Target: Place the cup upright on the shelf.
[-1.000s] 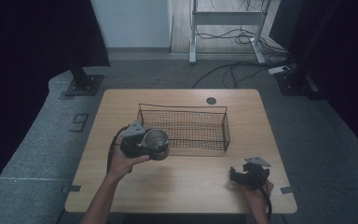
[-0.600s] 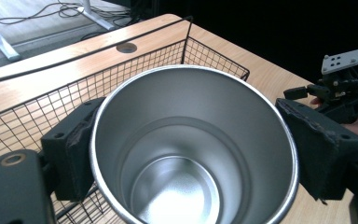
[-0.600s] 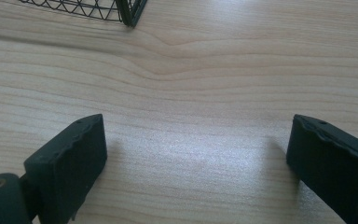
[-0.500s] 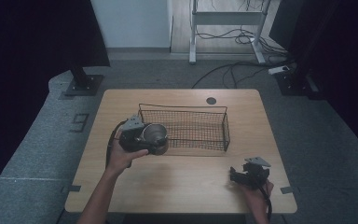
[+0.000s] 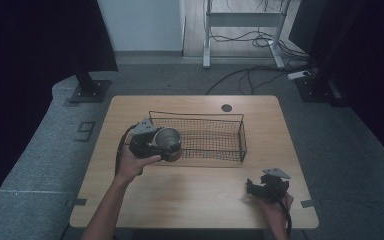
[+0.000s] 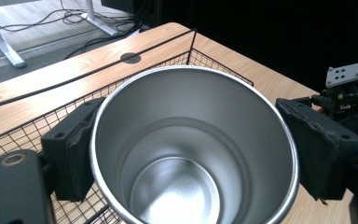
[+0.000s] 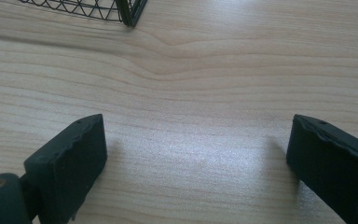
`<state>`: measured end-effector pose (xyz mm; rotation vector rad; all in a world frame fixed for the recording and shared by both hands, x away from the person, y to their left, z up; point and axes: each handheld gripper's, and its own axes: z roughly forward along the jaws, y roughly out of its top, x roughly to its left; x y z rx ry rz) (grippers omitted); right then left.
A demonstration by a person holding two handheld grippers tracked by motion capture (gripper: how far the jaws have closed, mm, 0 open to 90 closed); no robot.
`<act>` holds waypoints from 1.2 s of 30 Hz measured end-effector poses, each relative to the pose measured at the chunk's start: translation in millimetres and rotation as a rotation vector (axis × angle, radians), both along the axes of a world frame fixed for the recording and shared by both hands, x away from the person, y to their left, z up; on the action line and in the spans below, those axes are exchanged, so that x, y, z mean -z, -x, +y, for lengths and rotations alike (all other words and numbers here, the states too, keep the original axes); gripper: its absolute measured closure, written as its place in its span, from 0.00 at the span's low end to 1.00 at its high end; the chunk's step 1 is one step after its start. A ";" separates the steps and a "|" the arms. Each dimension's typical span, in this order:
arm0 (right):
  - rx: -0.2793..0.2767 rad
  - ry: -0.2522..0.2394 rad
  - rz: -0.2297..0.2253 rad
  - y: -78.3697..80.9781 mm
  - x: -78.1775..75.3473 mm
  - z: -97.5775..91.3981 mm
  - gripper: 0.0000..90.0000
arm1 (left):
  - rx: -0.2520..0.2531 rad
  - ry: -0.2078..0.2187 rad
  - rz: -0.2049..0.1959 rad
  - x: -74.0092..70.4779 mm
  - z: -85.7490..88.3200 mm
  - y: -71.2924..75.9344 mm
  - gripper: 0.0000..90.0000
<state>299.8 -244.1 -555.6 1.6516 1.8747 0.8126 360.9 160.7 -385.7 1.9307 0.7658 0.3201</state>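
The left gripper [image 5: 166, 145] has its jaws clamped on either side of a steel cup [image 6: 193, 149], holding it at the wire basket [image 5: 215, 131]'s near-left corner. Judging by this, the pickup is done and setting it inside is left. The cup's long axis tilts, mouth facing up and back toward the person. The right gripper [image 7: 196, 158] rests wide open and empty on the surface [image 5: 200, 200], near the basket's right corner.

Wire basket [image 5: 215, 137] mid-table [image 5: 190, 200], cup [image 5: 168, 141] at its left end
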 end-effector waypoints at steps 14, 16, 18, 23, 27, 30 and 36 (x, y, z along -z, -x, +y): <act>0.001 0.000 -0.001 -0.1 0.1 0.0 0.05 | -0.011 -0.013 0.001 -2.0 -3.1 -9.3 0.16; 0.002 -0.001 -0.003 -0.1 0.2 0.1 0.05 | -0.013 -0.014 -0.002 -2.9 -4.0 -10.5 0.16; 0.002 -0.001 -0.003 -0.1 0.2 0.1 0.05 | -0.012 -0.015 -0.004 -3.6 -5.0 -11.6 0.16; 0.003 0.000 -0.004 -0.1 0.2 0.1 0.05 | -0.008 -0.017 -0.006 -4.5 -7.8 -15.1 0.16; 0.002 0.000 -0.002 0.0 0.1 0.0 0.06 | -0.008 -0.019 -0.003 -4.8 -8.8 -18.5 0.16; 0.002 0.001 -0.003 -0.1 0.1 -0.1 0.06 | -0.010 -0.019 -0.001 -5.5 -9.5 -21.0 0.16; 0.002 0.001 -0.005 -0.1 0.3 -0.1 0.06 | -0.010 -0.024 -0.002 -6.1 -11.6 -24.9 0.16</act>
